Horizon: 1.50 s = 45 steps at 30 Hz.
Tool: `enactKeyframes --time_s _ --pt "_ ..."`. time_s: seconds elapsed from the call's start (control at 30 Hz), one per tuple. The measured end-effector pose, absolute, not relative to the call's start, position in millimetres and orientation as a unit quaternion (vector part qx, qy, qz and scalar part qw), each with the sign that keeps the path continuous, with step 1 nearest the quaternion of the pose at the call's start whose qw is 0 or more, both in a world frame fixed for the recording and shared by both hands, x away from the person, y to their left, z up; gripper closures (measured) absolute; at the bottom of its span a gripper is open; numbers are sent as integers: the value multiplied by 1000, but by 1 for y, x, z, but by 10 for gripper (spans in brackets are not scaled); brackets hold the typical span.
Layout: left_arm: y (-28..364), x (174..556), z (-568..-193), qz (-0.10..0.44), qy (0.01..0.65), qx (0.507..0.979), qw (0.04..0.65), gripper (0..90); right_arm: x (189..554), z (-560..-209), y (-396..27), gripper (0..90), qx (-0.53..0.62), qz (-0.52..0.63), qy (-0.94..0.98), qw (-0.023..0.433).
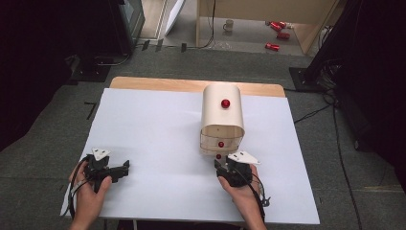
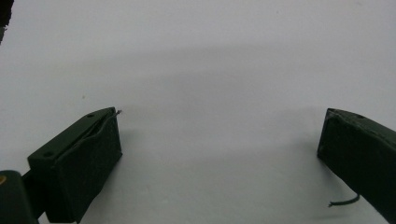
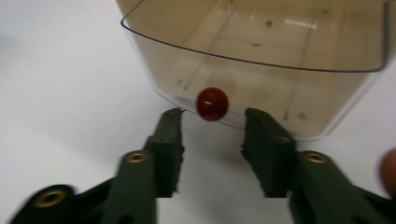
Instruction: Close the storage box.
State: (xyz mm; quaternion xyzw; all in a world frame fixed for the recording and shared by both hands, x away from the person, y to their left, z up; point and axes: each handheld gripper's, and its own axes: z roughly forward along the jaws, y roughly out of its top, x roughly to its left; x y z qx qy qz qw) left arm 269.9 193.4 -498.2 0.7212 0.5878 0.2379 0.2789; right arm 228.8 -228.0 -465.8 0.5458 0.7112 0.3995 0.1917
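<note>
Drawer knob lined up, jaws not yet on it

High view. My right gripper (image 1: 226, 166) sits just short of the drawer unit (image 1: 222, 115), a rounded cream cabinet on the white table (image 1: 158, 139). The bottom drawer (image 1: 214, 149) looks pulled out a little toward me. My left gripper (image 1: 120, 168) lies well apart to the side, idle on the table.

Left gripper view. Jaws stand wide apart, nothing between them, bare table ahead.

Right gripper view. Jaws part-open, holding nothing. The knob (image 3: 212, 103) of the clear brown drawer (image 3: 261, 51) sits just beyond my fingertips (image 3: 173, 122), centred on the gap and apart from both pads. The drawer looks empty, a few specks on its floor.

How I'd do it well, as I judge it: if the drawer is to move again, ease forward until the knob lies between the pads, not at their tips, then close squarely on it. Keep the travel straight along the drawer's run; a sideways tug could skew the drawer or shift the light cabinet. The left gripper could steady the cabinet.

Count: cabinet, one. Red knobs seen from above, three: one on the curved top front, one on the middle drawer, one on the bottom drawer by my right jaws. Grippers, two.
</note>
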Motion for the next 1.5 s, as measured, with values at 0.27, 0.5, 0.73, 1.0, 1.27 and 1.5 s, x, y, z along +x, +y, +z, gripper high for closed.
enactKeyframes --time_s 0.27,0.5,0.73,1.0,1.27,1.5 --pt "193 270 -498 238 588 721 279 0 218 -463 -254 259 544 397 712 200" --pt "193 270 -498 238 588 721 279 0 212 -465 -273 116 543 375 718 220" --pt "193 270 -498 238 588 721 279 0 208 -469 -300 43 566 359 705 231" --pt "193 270 -498 238 588 720 279 0 203 -476 -329 30 588 333 695 246" --pt "193 270 -498 238 588 721 279 0 199 -481 -355 30 598 308 693 258" --pt "193 270 -498 238 588 720 279 0 195 -484 -376 30 620 303 678 253"
